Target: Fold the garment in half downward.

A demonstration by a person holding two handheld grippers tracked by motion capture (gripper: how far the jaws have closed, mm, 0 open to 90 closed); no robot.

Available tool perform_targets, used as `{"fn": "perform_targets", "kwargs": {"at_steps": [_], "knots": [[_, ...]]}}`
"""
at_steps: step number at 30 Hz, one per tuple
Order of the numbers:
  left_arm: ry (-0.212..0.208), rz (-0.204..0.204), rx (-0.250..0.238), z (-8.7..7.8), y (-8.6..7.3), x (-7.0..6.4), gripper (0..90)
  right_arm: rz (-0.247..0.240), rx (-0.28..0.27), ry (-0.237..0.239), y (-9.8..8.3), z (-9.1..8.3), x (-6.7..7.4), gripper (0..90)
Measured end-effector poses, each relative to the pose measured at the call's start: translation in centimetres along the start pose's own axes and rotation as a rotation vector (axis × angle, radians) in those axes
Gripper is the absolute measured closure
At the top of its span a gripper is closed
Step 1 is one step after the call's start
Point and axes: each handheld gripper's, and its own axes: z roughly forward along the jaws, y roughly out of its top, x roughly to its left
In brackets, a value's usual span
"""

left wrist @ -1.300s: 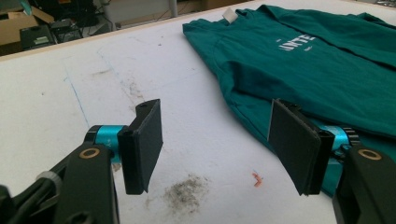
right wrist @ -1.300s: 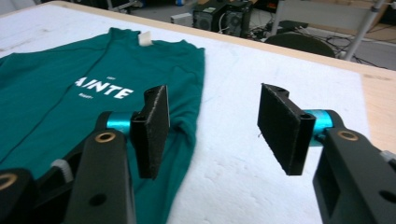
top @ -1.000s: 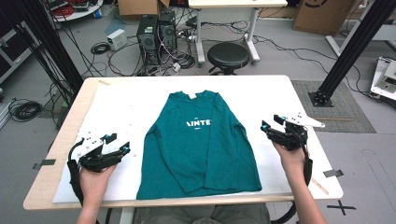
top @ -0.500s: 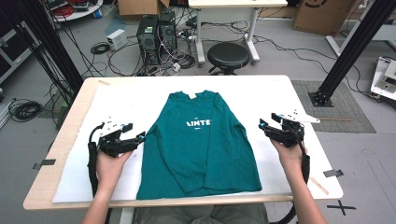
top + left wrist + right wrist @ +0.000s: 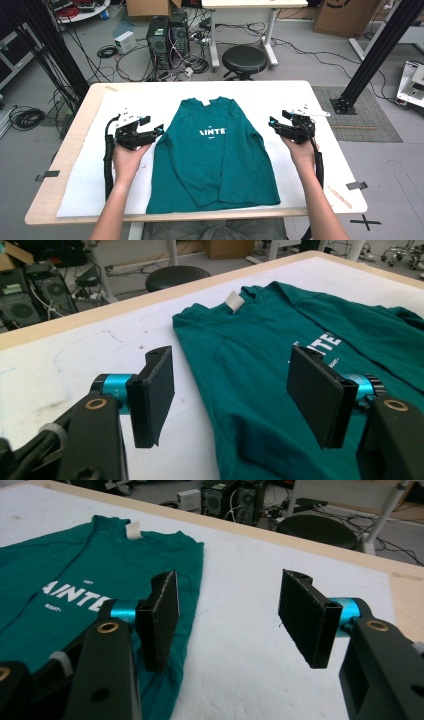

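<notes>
Two grippers flank a teal long-sleeved shirt (image 5: 215,150) laid flat on the worktop (image 5: 310,100).

Left gripper (image 5: 150,132), jaws released and holding nothing, hovers at the shirt's left shoulder edge, one jaw over white worktop, the other over fabric. Right gripper (image 5: 276,123), jaws likewise spread and empty, sits just beside the right shoulder. A black stool (image 5: 244,59) stands beyond the worktop.

The table (image 5: 320,100) is looked down on from above the person's side, facing forward, floor clutter taken in beyond. The left gripper view is carried low and close over the teal shirt (image 5: 280,370), aimed along its jaws toward the collar. The right gripper view is held equally near, over white cover beside the shirt's edge. The shirt is shared by all three.
</notes>
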Motion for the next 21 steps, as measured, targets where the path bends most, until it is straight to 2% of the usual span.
{"fn": "perform_targets", "kwargs": {"at_steps": [2, 5, 8, 10, 12, 14, 17, 20, 21], "knots": [[-0.016, -0.015, -0.006, 1.0, 0.3, 0.3, 35.9, -0.005, 0.010, 0.015, 0.5, 0.8, 0.0, 40.4], [-0.034, -0.033, 0.028, 2.8, 0.6, 0.9, 37.5, 0.010, 0.039, 0.058, 1.2, 2.7, 0.0, 36.5], [-0.057, -0.050, 0.053, 4.8, 0.8, 1.3, 39.0, -0.004, 0.062, 0.084, 1.8, 4.7, 0.2, 35.1], [-0.060, -0.061, 0.061, 6.0, 0.8, 1.6, 42.5, 0.003, 0.081, 0.108, 2.5, 6.2, 0.2, 38.5], [-0.058, -0.066, 0.086, 7.2, 0.9, 2.0, 44.1, -0.012, 0.074, 0.117, 2.9, 7.4, 0.3, 43.3], [-0.061, -0.076, 0.087, 8.2, 1.1, 2.3, 47.9, -0.017, 0.105, 0.131, 3.5, 8.9, 0.5, 45.8], [-0.055, -0.089, 0.134, 9.9, 1.7, 3.0, 50.2, -0.039, 0.128, 0.149, 4.2, 11.3, 0.6, 51.4], [-0.059, -0.108, 0.185, 11.8, 2.3, 3.6, 50.2, -0.026, 0.176, 0.169, 4.6, 13.9, 0.6, 55.7], [-0.056, -0.110, 0.200, 12.3, 2.4, 3.8, 50.2, -0.030, 0.189, 0.160, 4.5, 14.6, 0.7, 56.1]]}}
